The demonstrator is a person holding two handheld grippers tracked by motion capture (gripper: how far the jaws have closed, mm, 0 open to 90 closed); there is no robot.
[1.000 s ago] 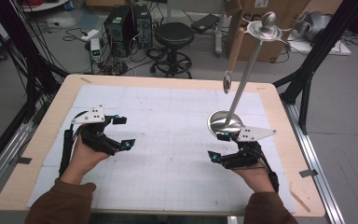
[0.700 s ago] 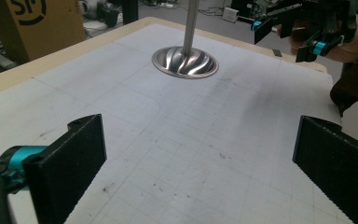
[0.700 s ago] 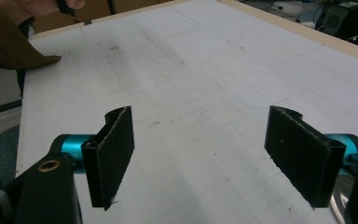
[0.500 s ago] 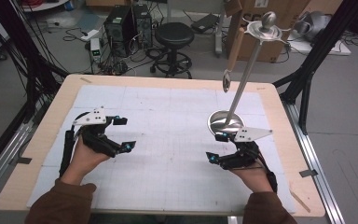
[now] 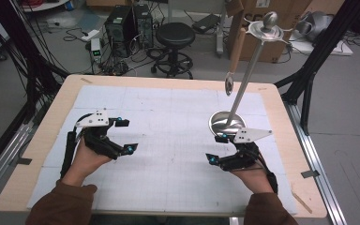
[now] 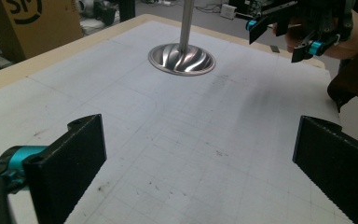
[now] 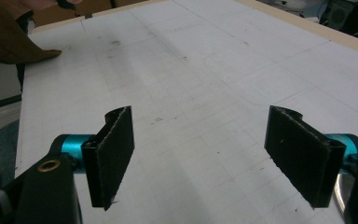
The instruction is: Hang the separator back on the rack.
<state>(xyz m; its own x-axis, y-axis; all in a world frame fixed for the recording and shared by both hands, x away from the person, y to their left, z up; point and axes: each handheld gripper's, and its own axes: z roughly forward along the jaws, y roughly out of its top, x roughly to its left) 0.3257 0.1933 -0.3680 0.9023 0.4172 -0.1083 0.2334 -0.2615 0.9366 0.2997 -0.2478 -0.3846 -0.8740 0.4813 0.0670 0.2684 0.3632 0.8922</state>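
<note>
A metal stand (image 5: 228, 123) with a round base and a tall pole sits on the white gridded mat (image 5: 168, 140) covering the table (image 5: 272, 101). A spoon (image 5: 233, 58) hangs beside the pole. Beyond the table's far edge stand a black stool (image 5: 174, 40), computer towers (image 5: 129, 23) and a cardboard box (image 5: 258, 18).

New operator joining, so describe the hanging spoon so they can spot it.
On the table's far right stands a metal stand with a round base. The spoon hangs from its top disc, wooden handle up, small shiny bowl down, clear of the table.

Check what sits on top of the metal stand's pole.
The pole carries a flat disc topped by a ball knob; a spoon hangs from it, its hook hidden.
</note>
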